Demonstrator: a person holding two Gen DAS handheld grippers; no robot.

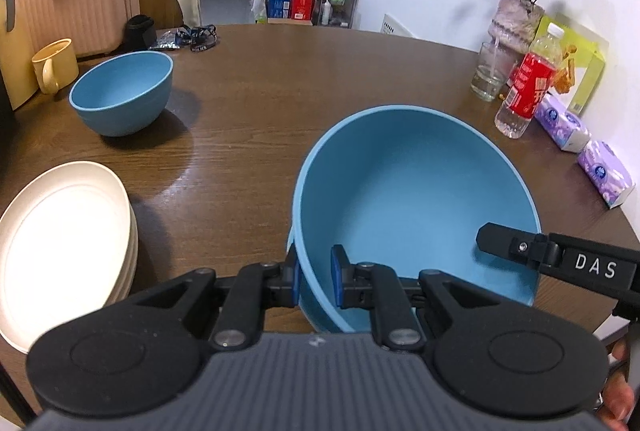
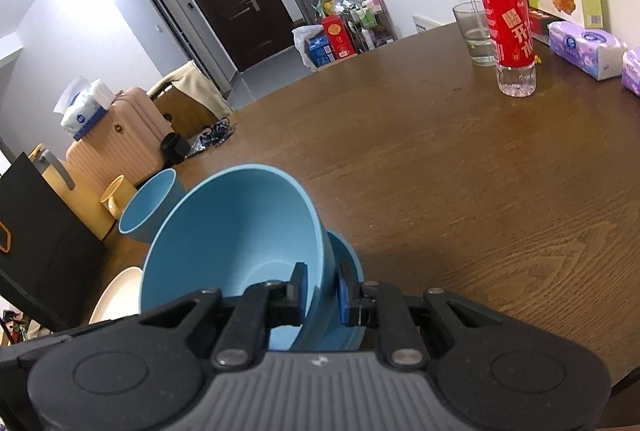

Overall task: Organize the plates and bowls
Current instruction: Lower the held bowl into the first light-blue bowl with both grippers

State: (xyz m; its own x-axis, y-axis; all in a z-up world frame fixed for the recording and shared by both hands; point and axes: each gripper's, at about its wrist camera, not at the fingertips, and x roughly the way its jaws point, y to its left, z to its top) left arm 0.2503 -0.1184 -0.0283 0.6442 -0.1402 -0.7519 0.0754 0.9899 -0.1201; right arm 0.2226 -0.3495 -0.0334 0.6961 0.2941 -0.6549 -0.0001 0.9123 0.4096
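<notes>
A large blue bowl (image 1: 412,199) is held just above the brown table (image 1: 280,83) by both grippers. My left gripper (image 1: 316,271) is shut on its near rim, one pad inside and one outside. One of the right gripper's fingers (image 1: 516,245) reaches over the rim from the right. In the right wrist view my right gripper (image 2: 322,287) is shut on the wall of the same blue bowl (image 2: 240,231). A second blue bowl (image 1: 120,95) stands at the back left, empty. A stack of cream plates (image 1: 60,243) lies at the near left.
A yellow mug (image 1: 54,67) and a pink suitcase (image 1: 76,3) are beyond the far bowl. At the right edge stand a red-labelled bottle (image 1: 528,87), a glass (image 1: 486,79), a vase of dried roses (image 1: 514,19) and tissue packs (image 1: 604,173).
</notes>
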